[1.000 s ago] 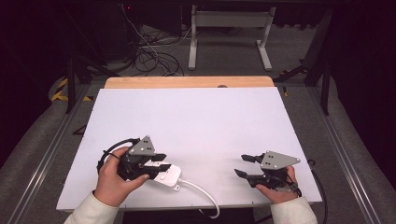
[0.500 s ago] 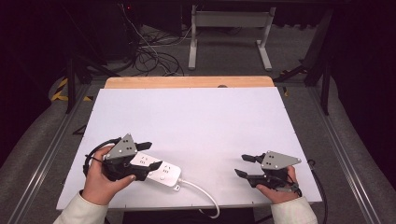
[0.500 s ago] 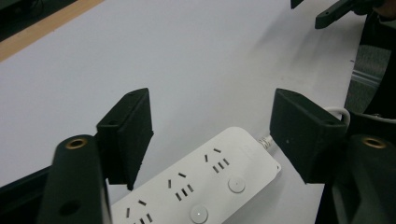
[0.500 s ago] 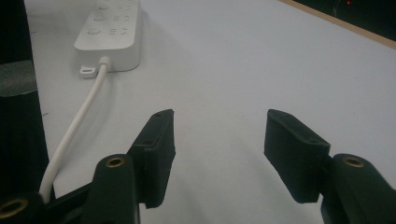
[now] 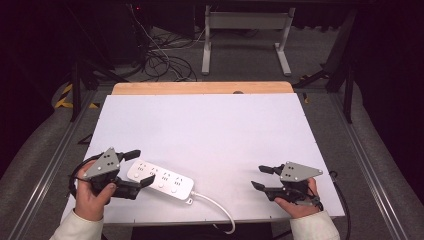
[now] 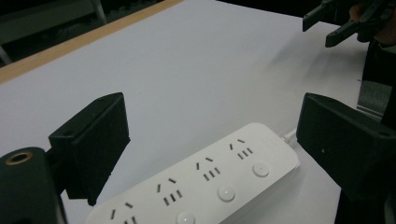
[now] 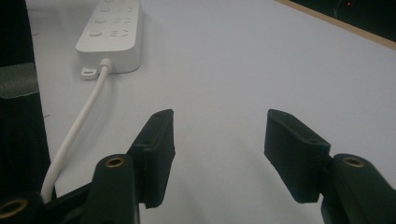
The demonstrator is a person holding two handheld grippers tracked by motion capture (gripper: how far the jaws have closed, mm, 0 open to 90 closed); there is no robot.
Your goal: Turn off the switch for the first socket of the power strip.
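Observation:
A white power strip (image 5: 162, 180) with several sockets and round buttons lies flat near the front left of the white table (image 5: 210, 125). Its white cable (image 5: 215, 205) runs right and over the front edge. My left gripper (image 5: 139, 167) is open; its jaws have just been opening and stand wide on either side of the strip's left end without touching it. In the left gripper view the strip (image 6: 210, 182) lies low between the jaws. My right gripper (image 5: 257, 177) rests at the front right, open with nothing between its jaws (image 7: 217, 126); the strip (image 7: 112, 32) is far to its left.
A wooden strip (image 5: 200, 88) edges the table's far side. Beyond it stand a metal frame's legs (image 5: 245, 45) and loose cables on the floor (image 5: 165, 65). Metal rails run along both sides of the table. The other gripper (image 6: 341, 23) shows far off in the left gripper view.
My left gripper has pulled back to the left off the power strip and opened its jaws, letting the strip lie on the table. The right gripper has stayed put.

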